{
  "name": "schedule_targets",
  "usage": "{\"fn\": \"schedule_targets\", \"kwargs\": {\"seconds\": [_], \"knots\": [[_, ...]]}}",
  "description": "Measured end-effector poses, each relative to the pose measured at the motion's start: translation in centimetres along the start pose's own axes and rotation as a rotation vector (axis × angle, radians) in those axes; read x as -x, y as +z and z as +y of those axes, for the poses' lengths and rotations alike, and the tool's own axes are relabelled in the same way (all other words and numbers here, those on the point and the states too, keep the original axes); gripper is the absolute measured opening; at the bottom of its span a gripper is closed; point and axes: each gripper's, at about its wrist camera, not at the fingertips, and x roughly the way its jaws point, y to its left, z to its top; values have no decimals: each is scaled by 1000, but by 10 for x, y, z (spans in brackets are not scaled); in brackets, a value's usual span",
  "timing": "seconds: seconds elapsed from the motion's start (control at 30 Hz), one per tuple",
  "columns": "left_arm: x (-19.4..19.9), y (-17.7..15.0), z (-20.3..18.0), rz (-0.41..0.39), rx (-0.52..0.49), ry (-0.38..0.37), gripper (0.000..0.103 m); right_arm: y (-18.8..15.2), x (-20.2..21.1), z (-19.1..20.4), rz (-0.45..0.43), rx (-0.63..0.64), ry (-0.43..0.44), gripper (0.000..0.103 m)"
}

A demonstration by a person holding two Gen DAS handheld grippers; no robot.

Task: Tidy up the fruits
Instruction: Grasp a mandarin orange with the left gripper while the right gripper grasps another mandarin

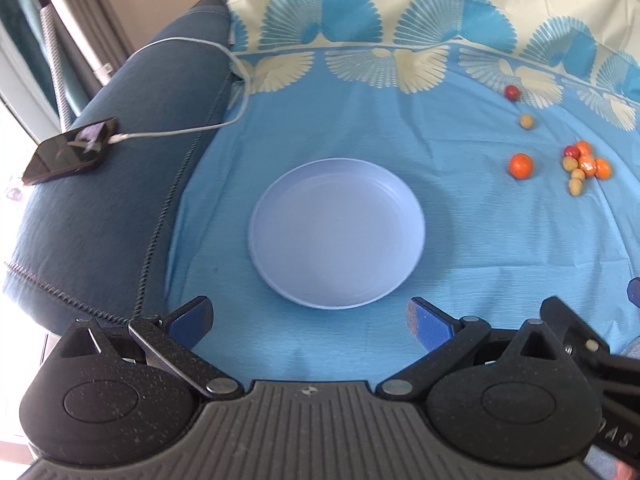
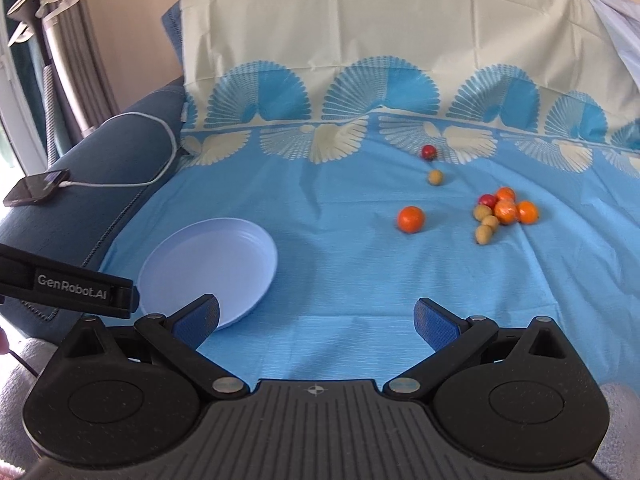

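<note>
An empty pale lilac plate (image 1: 336, 232) (image 2: 208, 268) lies on the blue cloth. My left gripper (image 1: 310, 322) hovers open just in front of it, nothing between its fingers. To the right sit a lone orange (image 1: 521, 165) (image 2: 410, 219), a red fruit (image 1: 512, 92) (image 2: 428, 152), a yellowish fruit (image 1: 526, 121) (image 2: 435, 177), and a cluster of mixed small fruits (image 1: 585, 165) (image 2: 505, 212). My right gripper (image 2: 317, 320) is open and empty, well short of the fruits, with the plate at its left finger.
A phone (image 1: 72, 150) (image 2: 36, 188) on a white cable (image 1: 180, 130) rests on the dark blue sofa arm (image 1: 120, 184) at the left. The patterned cloth (image 2: 360, 280) climbs the backrest behind. The left gripper's body (image 2: 68, 286) juts in from the left.
</note>
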Motion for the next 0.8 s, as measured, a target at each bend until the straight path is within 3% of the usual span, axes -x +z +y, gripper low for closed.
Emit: {"fn": "schedule_targets", "kwargs": {"seconds": [0.17, 0.4, 0.7, 0.8], "knots": [[-11, 15, -33, 3, -39, -58, 103, 1, -9, -40, -40, -51, -93, 103], [-47, 48, -98, 23, -94, -174, 103, 3, -37, -115, -84, -93, -313, 103], [-135, 111, -195, 40, -144, -192, 103, 30, -123, -217, -88, -135, -515, 102], [-170, 127, -224, 67, -167, -197, 103, 41, -169, -250, -35, -102, -553, 102]]}}
